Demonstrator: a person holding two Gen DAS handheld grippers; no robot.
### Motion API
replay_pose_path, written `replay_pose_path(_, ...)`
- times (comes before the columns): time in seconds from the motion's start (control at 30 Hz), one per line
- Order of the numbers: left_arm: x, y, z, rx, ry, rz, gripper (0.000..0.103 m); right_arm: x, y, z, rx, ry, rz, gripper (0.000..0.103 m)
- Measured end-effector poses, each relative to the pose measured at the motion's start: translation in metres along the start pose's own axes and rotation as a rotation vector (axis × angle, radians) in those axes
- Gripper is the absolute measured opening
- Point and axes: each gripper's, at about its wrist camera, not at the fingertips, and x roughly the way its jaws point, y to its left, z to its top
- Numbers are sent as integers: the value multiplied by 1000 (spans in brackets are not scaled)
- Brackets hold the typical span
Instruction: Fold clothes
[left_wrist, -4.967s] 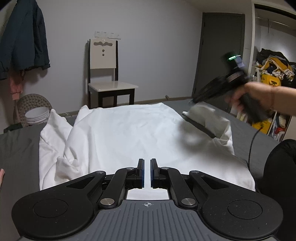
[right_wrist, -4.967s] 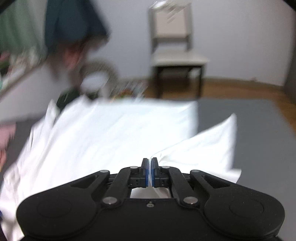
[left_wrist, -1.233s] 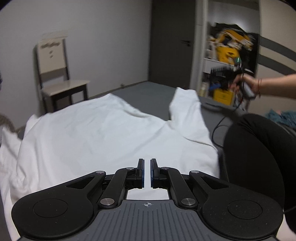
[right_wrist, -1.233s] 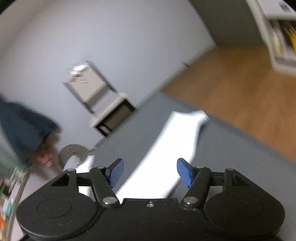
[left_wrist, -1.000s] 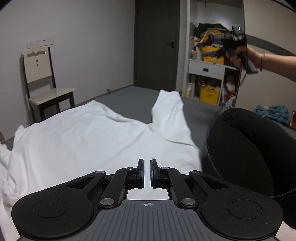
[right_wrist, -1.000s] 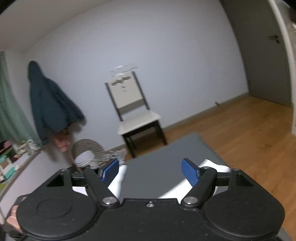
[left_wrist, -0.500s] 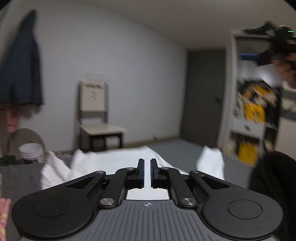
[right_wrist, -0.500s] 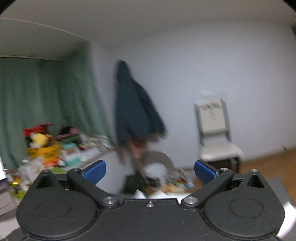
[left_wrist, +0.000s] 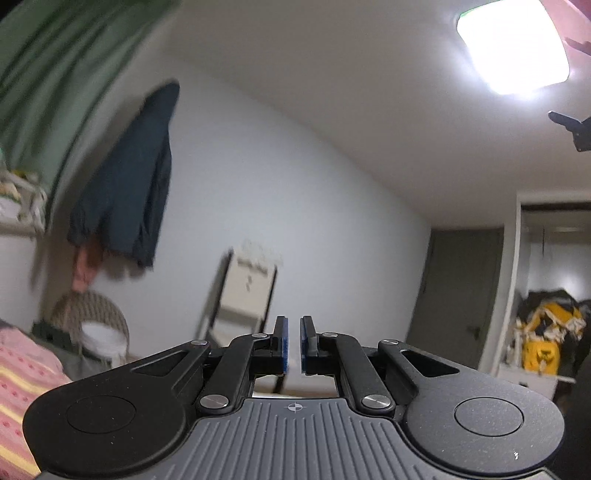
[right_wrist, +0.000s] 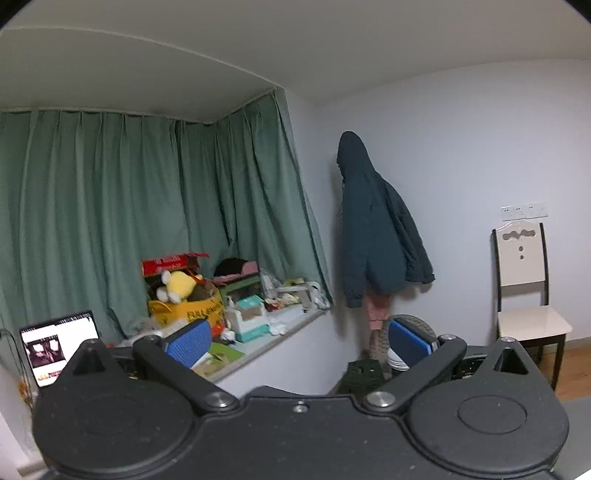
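The left gripper is tilted up toward the wall and the ceiling. Its 2 fingers stand almost together, with only a thin gap between the blue pads, and nothing is between them. Behind the fingers there is a white chair against the wall, blurred. A dark blue jacket hangs on the wall to the left of the chair, and a round wicker basket is below the jacket. A bright ceiling lamp is at the top right. A pink cloth with yellow stripes shows at the lower left edge. At the far right there is a dark door and beside it a shelf with yellow things.

The right gripper points at the corner of the room. Its fingers are spread wide apart and they grasp nothing. Between them I see green curtains, a window sill full of boxes and a yellow soft toy. An open laptop stands at the left.

The clothes to fold are not in either view, so I cannot tell where they lie now.
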Motion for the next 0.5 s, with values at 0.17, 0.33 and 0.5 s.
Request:
replay_pose_path(0.17, 3, 30, 8, -147, -82, 23, 4, 10, 15, 4, 34, 11, 3, 103)
replay_pose_path(0.33, 1, 35, 1, -181, -100, 18, 4, 14, 20, -3, 42, 34, -32, 103)
replay_pose_path(0.5, 4, 25, -5, -163, -87, -19, 4, 4, 15, -6, 39, 15, -97, 103)
